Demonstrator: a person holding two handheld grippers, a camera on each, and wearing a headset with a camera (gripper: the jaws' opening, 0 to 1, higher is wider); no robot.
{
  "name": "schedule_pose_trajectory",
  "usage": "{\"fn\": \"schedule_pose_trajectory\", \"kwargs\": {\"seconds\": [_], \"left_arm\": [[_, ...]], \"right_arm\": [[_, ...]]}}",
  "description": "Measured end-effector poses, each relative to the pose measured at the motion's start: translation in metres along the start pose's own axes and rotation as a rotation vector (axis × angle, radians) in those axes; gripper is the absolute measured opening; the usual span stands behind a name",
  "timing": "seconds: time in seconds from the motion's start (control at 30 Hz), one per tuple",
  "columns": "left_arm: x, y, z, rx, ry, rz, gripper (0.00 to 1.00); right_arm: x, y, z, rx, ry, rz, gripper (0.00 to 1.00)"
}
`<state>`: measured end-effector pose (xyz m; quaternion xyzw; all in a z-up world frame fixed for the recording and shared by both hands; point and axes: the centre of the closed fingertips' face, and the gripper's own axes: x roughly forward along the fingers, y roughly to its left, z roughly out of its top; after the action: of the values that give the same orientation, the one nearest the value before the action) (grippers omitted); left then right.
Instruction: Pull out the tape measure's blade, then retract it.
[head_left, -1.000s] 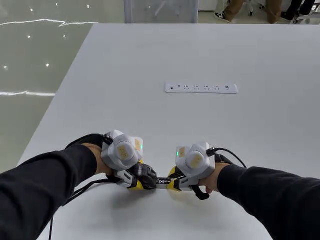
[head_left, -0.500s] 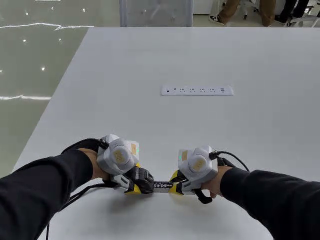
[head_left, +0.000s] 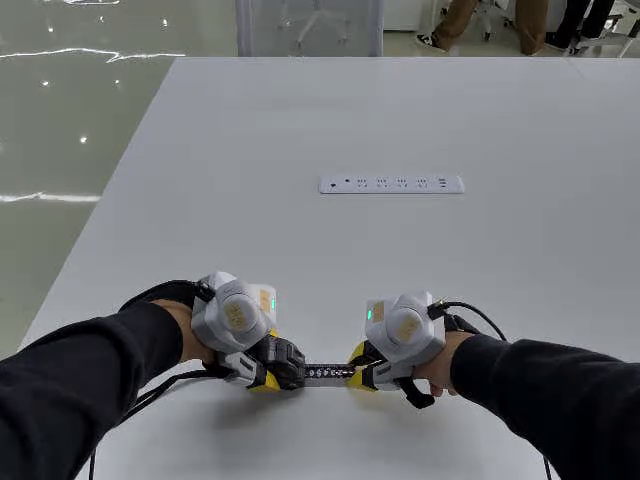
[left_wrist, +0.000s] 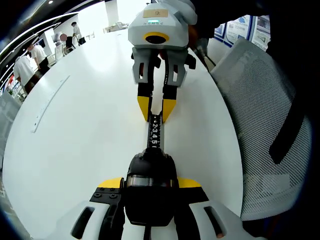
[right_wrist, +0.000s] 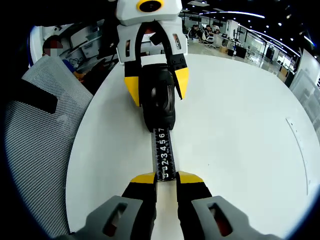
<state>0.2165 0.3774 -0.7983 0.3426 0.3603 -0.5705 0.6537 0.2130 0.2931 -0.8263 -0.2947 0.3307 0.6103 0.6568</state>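
Note:
The black tape measure case (head_left: 283, 362) rests at the white table's near edge, and my left gripper (head_left: 262, 372) is shut on it; the case (left_wrist: 150, 182) sits between that gripper's yellow-tipped jaws. A short length of the blade (head_left: 328, 372) with black numerals runs out to the right. My right gripper (head_left: 358, 374) is shut on the blade's end (right_wrist: 164, 172). In the right gripper view the blade (right_wrist: 163, 152) leads back to the case (right_wrist: 157, 97). In the left gripper view the blade (left_wrist: 154, 134) reaches the right gripper (left_wrist: 156, 106).
A white power strip (head_left: 391, 184) lies flat in the middle of the table (head_left: 400, 120). Cables trail from both grippers near the table's front edge. A mesh chair back (left_wrist: 260, 120) stands beside the table. People are at the far end of the room.
The two grippers have drawn apart, the right one shifting rightward, and more of the blade shows between them now. The head camera has also shifted slightly.

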Motion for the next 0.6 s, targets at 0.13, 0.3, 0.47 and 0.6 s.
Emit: {"fn": "schedule_pose_trajectory", "kwargs": {"seconds": [0.13,0.3,0.47,0.6], "left_arm": [[0.0,0.0,0.0,-0.002,0.0,0.0,0.34],[0.0,0.0,0.0,-0.003,0.0,-0.002,0.34],[0.0,0.0,-0.001,-0.005,0.001,0.0,0.34],[0.0,0.0,-0.001,-0.005,0.001,0.002,0.34]], "right_arm": [[-0.005,-0.001,-0.006,-0.009,0.008,0.001,0.1],[-0.011,-0.002,-0.015,0.004,0.011,0.001,0.1],[-0.015,-0.003,-0.019,0.021,0.004,-0.001,0.1],[-0.019,-0.004,-0.025,0.017,0.016,-0.004,0.1]]}}
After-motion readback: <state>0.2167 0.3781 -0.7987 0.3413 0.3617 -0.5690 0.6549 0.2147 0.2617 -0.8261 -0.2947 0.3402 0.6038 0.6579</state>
